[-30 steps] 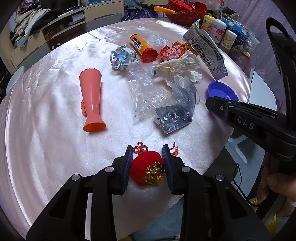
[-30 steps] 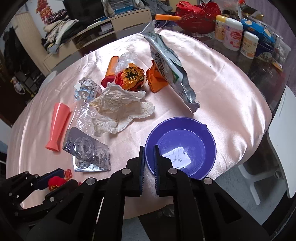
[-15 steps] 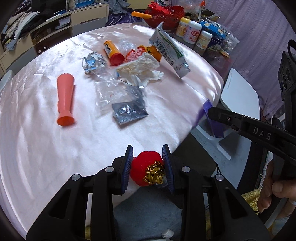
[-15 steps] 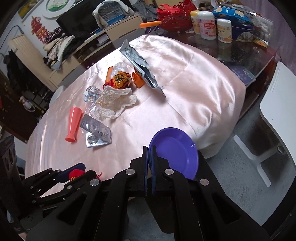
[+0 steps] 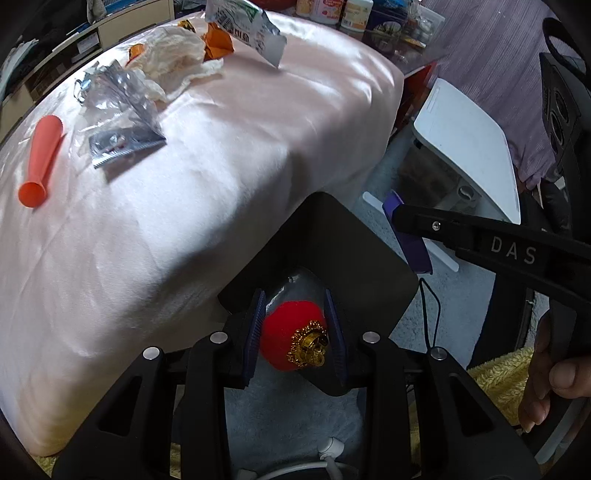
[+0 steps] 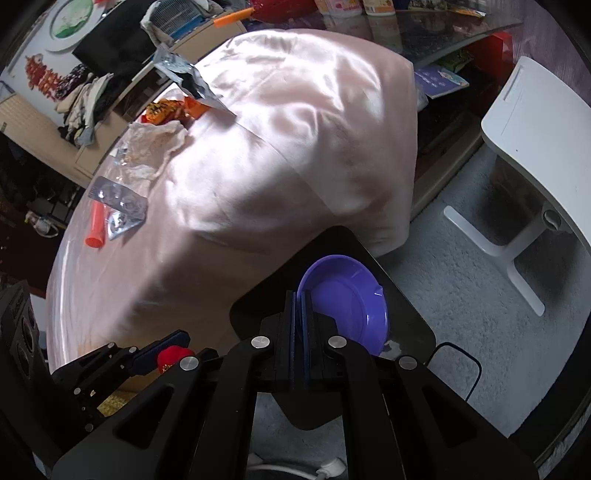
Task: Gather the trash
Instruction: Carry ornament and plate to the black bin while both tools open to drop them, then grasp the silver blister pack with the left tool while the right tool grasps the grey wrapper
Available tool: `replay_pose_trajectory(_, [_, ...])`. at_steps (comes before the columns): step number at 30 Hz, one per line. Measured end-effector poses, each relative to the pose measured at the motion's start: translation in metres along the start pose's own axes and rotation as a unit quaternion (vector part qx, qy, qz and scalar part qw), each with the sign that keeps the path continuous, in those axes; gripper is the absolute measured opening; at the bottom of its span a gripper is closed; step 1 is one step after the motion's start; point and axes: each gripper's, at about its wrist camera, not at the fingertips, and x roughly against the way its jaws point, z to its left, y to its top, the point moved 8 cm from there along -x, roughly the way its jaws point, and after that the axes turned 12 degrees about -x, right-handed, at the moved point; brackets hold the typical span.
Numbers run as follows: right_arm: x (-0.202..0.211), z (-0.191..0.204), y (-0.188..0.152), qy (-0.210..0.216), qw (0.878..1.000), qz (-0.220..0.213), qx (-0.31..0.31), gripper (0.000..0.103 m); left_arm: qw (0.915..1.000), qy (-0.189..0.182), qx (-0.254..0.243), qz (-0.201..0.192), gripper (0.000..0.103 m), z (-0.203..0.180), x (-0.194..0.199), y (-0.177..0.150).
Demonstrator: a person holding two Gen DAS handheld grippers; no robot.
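My left gripper (image 5: 294, 306) is shut on a red felt lantern ornament (image 5: 291, 339) with a gold cap. It hangs over the mouth of a black bin (image 5: 354, 240) that stands on the floor beside the table. My right gripper (image 6: 300, 299) is shut on the rim of a purple plastic plate (image 6: 347, 302), held on edge over the same bin (image 6: 410, 332). In the left wrist view the plate (image 5: 408, 236) shows edge-on under the right gripper's finger. The right wrist view catches the lantern (image 6: 171, 356) at lower left.
The pink-clothed table (image 5: 192, 177) carries an orange cone (image 5: 40, 158), a silver blister pack (image 5: 122, 142), crumpled white paper (image 5: 173, 62) and a foil pouch (image 5: 247, 26). A white stool (image 6: 535, 129) stands on grey carpet to the right. A hand (image 5: 554, 376) grips the right tool.
Both grippers moved off the tabletop, past its edge and downward, and now hang over the black bin. The plate came off the table and tipped on edge. The lantern stays held.
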Motion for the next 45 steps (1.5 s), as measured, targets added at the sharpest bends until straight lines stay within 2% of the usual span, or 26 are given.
replay_pose_trajectory(9, [-0.031, -0.018, -0.005, -0.038, 0.999, 0.031, 0.001, 0.004, 0.9984, -0.034, 0.009, 0.044, 0.031, -0.008, -0.050, -0.006])
replay_pose_trajectory(21, [-0.027, -0.022, 0.004, -0.036, 0.999, 0.026, -0.010, 0.008, 0.9973, -0.042, 0.014, 0.059, 0.031, -0.008, -0.058, -0.008])
replay_pose_trajectory(24, [-0.022, -0.024, 0.006, -0.045, 0.999, 0.016, -0.011, 0.008, 0.9974, -0.044, 0.016, 0.054, 0.042, -0.007, -0.055, -0.007])
replay_pose_trajectory(26, [-0.016, -0.026, 0.009, -0.052, 0.999, 0.008, -0.016, 0.009, 0.9980, -0.036, 0.015, 0.049, 0.057, -0.007, -0.052, -0.006])
replay_pose_trajectory(28, [-0.012, -0.031, 0.013, -0.061, 0.998, 0.001, -0.020, 0.011, 0.9983, -0.036, 0.015, 0.043, 0.065, -0.007, -0.047, -0.005])
replay_pose_trajectory(29, [-0.010, -0.033, 0.015, -0.062, 0.998, -0.002, -0.024, 0.018, 0.9985, -0.034, 0.014, 0.041, 0.068, -0.007, -0.045, -0.004])
replay_pose_trajectory(30, [-0.009, -0.035, 0.015, -0.063, 0.998, -0.004, -0.027, 0.037, 0.9987, -0.032, 0.014, 0.038, 0.070, -0.007, -0.042, -0.003])
replay_pose_trajectory(31, [-0.006, -0.037, 0.017, -0.065, 0.997, -0.008, -0.029, 0.048, 0.9988, -0.030, 0.013, 0.036, 0.075, -0.006, -0.039, -0.002])
replay_pose_trajectory(32, [-0.003, -0.039, 0.018, -0.067, 0.997, -0.015, -0.030, 0.067, 0.9990, -0.028, 0.012, 0.033, 0.077, -0.007, -0.033, -0.002])
replay_pose_trajectory(33, [0.001, -0.039, 0.020, -0.070, 0.997, -0.023, -0.030, 0.073, 0.9991, -0.028, 0.010, 0.030, 0.077, -0.006, -0.028, 0.000])
replay_pose_trajectory(35, [0.008, -0.038, 0.024, -0.070, 0.996, -0.034, -0.031, 0.075, 0.9995, -0.022, 0.006, 0.020, 0.081, -0.004, -0.012, 0.001])
replay_pose_trajectory(39, [0.026, -0.034, 0.036, -0.065, 0.996, -0.060, -0.029, 0.089, 0.9999, 0.008, 0.013, -0.007, 0.084, 0.016, 0.023, 0.005])
replay_pose_trajectory(42, [0.039, -0.020, 0.046, -0.060, 0.995, -0.077, -0.011, 0.091, 0.9994, 0.007, 0.029, -0.020, 0.085, 0.032, 0.045, 0.005])
replay_pose_trajectory(45, [0.052, 0.001, 0.058, -0.043, 0.995, -0.089, 0.011, 0.091, 0.9983, 0.038, 0.033, -0.030, 0.085, 0.051, 0.065, 0.009])
